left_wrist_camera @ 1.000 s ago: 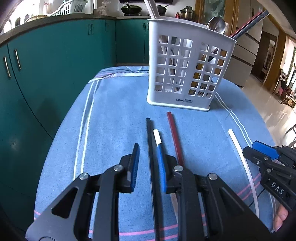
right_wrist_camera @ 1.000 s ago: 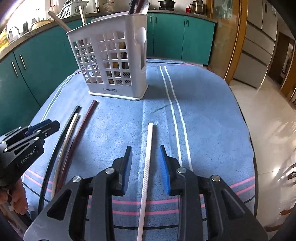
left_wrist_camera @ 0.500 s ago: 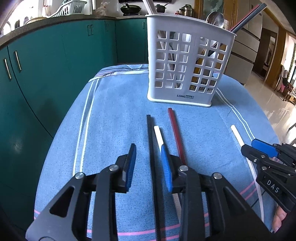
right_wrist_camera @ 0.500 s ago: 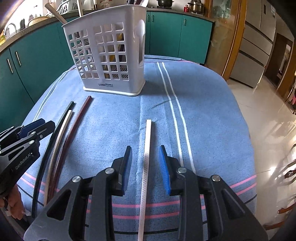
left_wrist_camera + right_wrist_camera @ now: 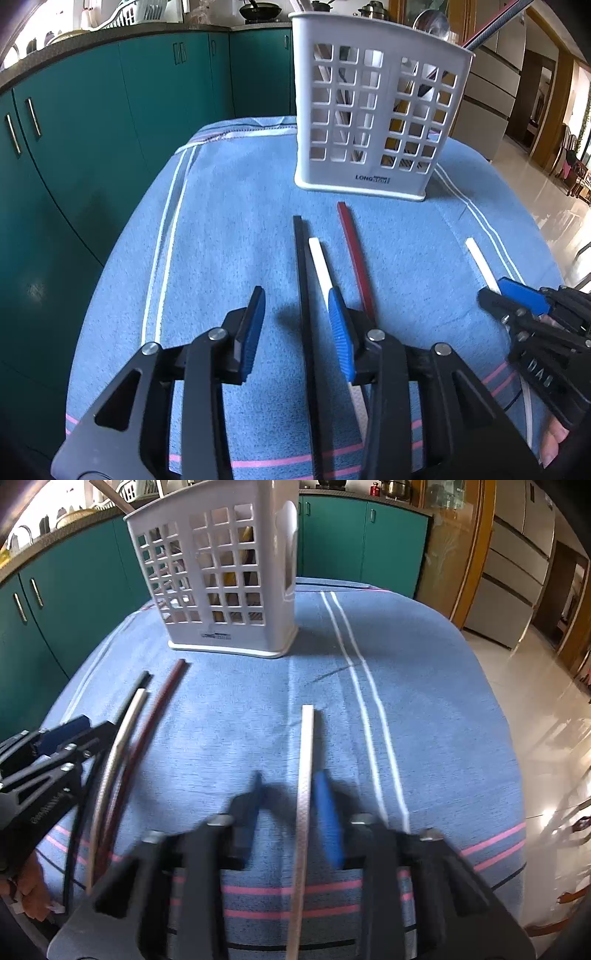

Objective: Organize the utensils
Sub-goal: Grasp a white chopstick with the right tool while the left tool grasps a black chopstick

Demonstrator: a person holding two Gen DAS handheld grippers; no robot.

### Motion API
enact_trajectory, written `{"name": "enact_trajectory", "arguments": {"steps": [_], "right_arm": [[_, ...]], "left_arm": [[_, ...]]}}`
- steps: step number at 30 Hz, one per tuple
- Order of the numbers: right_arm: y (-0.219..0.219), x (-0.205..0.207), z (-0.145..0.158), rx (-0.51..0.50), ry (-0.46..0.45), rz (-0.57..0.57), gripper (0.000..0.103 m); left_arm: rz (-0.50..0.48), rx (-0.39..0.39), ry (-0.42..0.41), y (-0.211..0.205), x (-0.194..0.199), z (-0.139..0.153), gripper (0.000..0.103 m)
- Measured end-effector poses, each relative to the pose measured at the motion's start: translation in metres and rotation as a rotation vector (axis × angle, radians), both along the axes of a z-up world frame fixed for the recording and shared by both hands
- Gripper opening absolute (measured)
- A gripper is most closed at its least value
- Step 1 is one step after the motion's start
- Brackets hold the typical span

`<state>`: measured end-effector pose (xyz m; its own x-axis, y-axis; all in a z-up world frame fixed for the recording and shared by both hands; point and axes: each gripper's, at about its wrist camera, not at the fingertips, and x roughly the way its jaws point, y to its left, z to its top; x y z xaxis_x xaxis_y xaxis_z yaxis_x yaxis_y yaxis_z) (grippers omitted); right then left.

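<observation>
A blue towel (image 5: 229,236) with white and pink stripes covers the table. On it, toward the far edge, stands a white slotted holder (image 5: 376,122) with a spoon (image 5: 432,24) and other utensils upright inside.

In front of the holder lie three chopsticks side by side: a black chopstick (image 5: 304,295), a white chopstick (image 5: 321,264) just beside it, and a red chopstick (image 5: 356,262) on the other side of the white one. A second white chopstick (image 5: 306,775) lies well apart from them, in front of the holder's right corner.

The left gripper (image 5: 297,328) hangs over the towel in front of the holder, jaws spread wide, with the black chopstick running between them untouched. The right gripper (image 5: 291,808), blurred, has its jaws apart around the lone white chopstick, the right pad (image 5: 327,812) close against it.
</observation>
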<state>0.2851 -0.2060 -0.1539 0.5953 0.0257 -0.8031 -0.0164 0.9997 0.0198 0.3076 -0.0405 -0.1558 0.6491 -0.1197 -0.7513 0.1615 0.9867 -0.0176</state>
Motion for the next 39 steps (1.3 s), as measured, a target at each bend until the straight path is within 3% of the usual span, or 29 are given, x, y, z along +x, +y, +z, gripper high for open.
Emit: {"name": "enact_trajectory", "arguments": {"steps": [2,4,12,17,20,26,31,39], "right_arm": [[0.003,-0.001,0.0,0.011,-0.004,0.017,0.007],[0.009,-0.002,-0.001,0.015,-0.006,0.035,0.007],[0.024,-0.007,0.0,0.1,0.029,0.089,0.007],[0.028,-0.01,0.0,0.08,0.033,0.101,0.009],[0.026,-0.007,0.003,0.064,0.034,0.098,0.023],[0.028,0.008,0.009,0.012,0.058,0.094,0.023],[0.038,0.023,0.008,-0.054,0.088,0.121,0.023],[0.041,0.042,0.002,-0.053,0.124,0.123,0.023]], "left_arm": [[-0.003,-0.019,0.01,0.002,0.0,-0.001,0.029],[0.002,-0.041,0.037,0.005,0.003,-0.004,0.017],[-0.011,-0.045,0.047,0.013,-0.011,-0.005,0.007],[0.001,-0.077,0.066,0.029,-0.02,-0.001,0.007],[0.011,-0.079,0.052,0.034,-0.015,0.006,0.008],[0.016,-0.033,0.079,0.031,0.019,0.011,0.025],[-0.013,-0.007,0.123,0.019,0.046,0.004,0.025],[-0.02,0.008,0.148,0.011,0.059,-0.004,0.025]]}}
